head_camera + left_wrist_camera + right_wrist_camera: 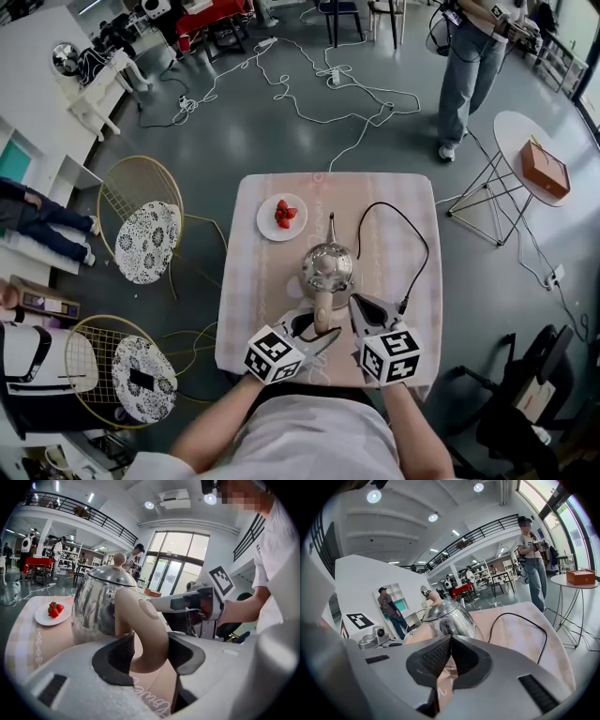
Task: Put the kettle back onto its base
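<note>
Shiny rounded steel kettle (328, 265) upright mid-table on pink checked cloth (394, 197). Left gripper (152, 654) jaws spread either side of smooth beige curved handle (149, 625), not squeezing. Right gripper (449, 657) ribbed pads (434, 658) closed, empty.

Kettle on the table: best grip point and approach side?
Grip the beige handle, not the rounded steel body of the kettle. Come from the near edge of the table: the handle loops out that way, narrow enough that the fingers of the left gripper flank it.
</note>
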Tool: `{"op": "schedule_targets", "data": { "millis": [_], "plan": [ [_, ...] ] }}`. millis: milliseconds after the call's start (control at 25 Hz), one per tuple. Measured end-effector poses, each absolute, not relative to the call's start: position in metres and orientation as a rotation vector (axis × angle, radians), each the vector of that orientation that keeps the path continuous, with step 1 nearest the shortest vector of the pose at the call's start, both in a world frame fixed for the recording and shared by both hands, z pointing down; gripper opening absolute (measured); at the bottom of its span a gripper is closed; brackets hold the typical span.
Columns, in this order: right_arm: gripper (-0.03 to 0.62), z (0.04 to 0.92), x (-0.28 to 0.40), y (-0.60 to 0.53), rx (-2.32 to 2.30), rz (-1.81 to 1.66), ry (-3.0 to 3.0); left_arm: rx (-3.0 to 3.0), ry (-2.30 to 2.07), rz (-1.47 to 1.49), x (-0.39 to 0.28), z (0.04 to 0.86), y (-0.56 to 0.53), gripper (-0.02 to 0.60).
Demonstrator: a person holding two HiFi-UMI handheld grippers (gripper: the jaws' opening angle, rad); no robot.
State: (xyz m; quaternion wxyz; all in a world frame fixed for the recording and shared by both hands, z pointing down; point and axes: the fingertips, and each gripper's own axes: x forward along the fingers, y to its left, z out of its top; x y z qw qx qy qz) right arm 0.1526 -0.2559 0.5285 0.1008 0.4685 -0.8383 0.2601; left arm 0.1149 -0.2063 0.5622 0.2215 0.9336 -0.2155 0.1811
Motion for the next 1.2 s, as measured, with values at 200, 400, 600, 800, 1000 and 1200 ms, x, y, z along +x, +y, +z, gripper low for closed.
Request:
{"op": "schedule_targets", "data": {
  "millis": [200,400,600,800,1000,1200],
  "plan": [
    [0.005,0.526,0.151,-0.252,1.404,0.762,-2.458,2.580,-0.595,0.508,0.108,0.563,-0.207,0.189],
    [0.005,0.521,0.147,-0.245,1.429,0.738,-2.429,2.576,-0.587,0.506,0.098,0.564,-0.202,0.189],
    [0.005,0.512,0.142,-0.240,1.464,0.711,-2.414,2.596,-0.578,0.505,0.091,0.560,-0.200,0.189],
    [0.005,0.505,0.133,-0.233,1.490,0.690,-2.410,2.619,-0.602,0.467,0.080,0.547,-0.200,0.189],
    [0.005,0.499,0.125,-0.225,1.511,0.675,-2.406,2.634,-0.636,0.433,0.070,0.533,-0.202,0.189],
    [0.005,0.492,0.115,-0.217,1.521,0.651,-2.401,2.618,-0.691,0.396,0.057,0.519,-0.203,0.187]
  ]
}}
